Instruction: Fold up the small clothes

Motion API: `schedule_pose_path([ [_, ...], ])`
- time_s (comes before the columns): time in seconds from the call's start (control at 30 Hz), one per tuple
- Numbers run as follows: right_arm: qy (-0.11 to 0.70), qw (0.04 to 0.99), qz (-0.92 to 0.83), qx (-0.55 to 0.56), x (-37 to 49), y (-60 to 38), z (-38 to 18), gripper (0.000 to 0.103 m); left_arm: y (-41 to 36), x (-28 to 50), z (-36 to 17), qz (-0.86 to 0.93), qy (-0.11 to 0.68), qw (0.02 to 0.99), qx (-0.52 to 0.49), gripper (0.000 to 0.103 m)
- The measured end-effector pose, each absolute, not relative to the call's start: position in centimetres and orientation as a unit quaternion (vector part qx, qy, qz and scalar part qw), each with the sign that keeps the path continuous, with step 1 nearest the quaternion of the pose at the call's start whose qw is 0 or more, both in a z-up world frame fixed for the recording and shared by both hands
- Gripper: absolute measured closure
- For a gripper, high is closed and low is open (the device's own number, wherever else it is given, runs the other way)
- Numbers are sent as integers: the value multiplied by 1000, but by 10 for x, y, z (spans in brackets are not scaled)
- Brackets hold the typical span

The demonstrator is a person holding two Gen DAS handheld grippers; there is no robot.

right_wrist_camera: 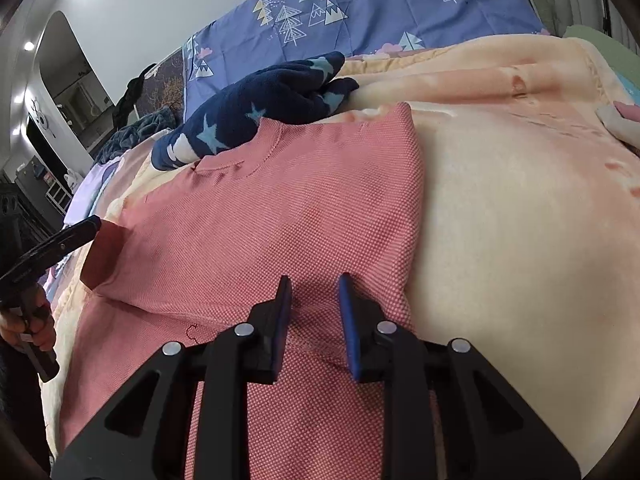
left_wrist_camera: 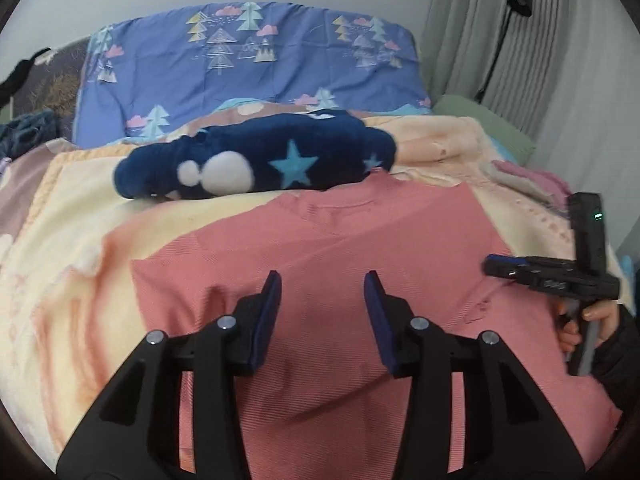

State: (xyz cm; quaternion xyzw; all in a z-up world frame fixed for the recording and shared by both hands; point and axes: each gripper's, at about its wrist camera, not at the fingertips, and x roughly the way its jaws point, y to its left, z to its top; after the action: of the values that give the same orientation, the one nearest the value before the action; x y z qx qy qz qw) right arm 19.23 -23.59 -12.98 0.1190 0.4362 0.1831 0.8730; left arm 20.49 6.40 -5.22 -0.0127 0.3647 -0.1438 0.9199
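Nowhere readable writing. Left gripper (left_wrist_camera: 323,280) parted, empty, over pink knit top (left_wrist_camera: 320,240) spread on peach fleece blanket (left_wrist_camera: 60,280); right gripper (right_wrist_camera: 312,284) narrowly parted, unclamped above top's hem. Behind: navy star fleece (left_wrist_camera: 256,160), tree-print duvet (left_wrist_camera: 248,60), grey curtain (left_wrist_camera: 500,40).

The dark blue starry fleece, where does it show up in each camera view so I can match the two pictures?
Left wrist view: the dark blue starry fleece lies across the upper middle, just beyond the far edge of the pink top.
Right wrist view: the fleece sits upper left, touching the pink top's far edge.
Shared landmark: the blue tree-print bedding right behind the fleece.
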Motion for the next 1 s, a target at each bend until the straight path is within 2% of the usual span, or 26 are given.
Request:
schedule_pose_path([
  [0.37,434,872,187,127,188,-242,-129,78,121,207,-86,-36,415,909,-2,55],
  [0.43,434,872,187,127,188,-242,-129,77,119,205,-89,-40,419,907,6,57],
  [0.47,434,872,187,127,188,-242,-129,77,115,203,-89,-48,414,909,11,67],
  [0.5,434,872,187,128,188,-242,-129,77,110,201,-85,-54,403,914,18,72],
  [0.63,434,872,187,128,188,-242,-129,77,88,194,-72,-75,369,925,48,71],
  [0.73,434,872,188,129,188,-242,-129,77,76,192,-66,-89,362,926,63,67],
  [1.0,433,871,190,131,188,-243,-130,77,76,199,-73,-84,379,918,78,66],
])
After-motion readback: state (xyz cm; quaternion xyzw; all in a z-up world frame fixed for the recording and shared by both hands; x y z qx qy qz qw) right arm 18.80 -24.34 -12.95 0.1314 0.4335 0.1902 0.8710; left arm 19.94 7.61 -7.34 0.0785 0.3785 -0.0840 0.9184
